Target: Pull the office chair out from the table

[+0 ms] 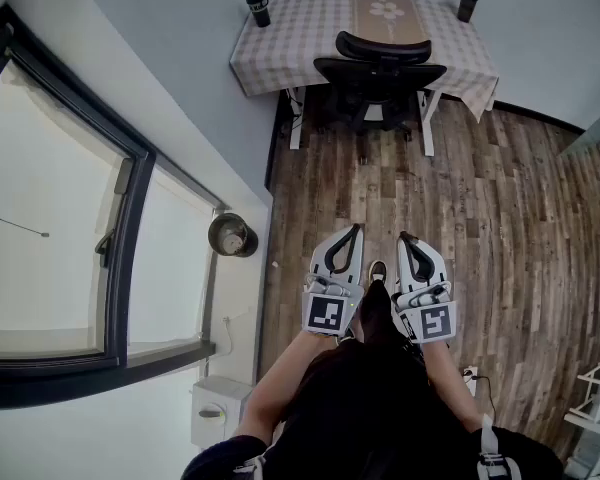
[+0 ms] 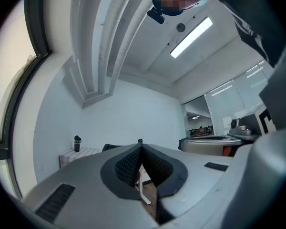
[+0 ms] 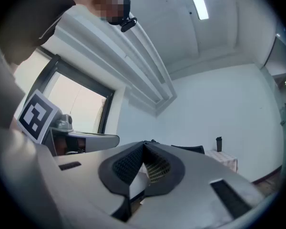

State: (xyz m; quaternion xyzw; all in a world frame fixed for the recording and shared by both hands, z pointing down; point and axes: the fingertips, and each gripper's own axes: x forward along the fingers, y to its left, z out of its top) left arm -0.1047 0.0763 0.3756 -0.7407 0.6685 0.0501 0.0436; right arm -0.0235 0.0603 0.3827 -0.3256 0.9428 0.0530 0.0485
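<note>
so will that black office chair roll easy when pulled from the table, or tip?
Probably rolls easily: the office chair seems to sit on a wheeled base, over smooth wood floor. Pulled high at the headrest, it may tilt or swivel rather than track straight. Its seat is tucked under the table, so the hanging cloth could drag.
</note>
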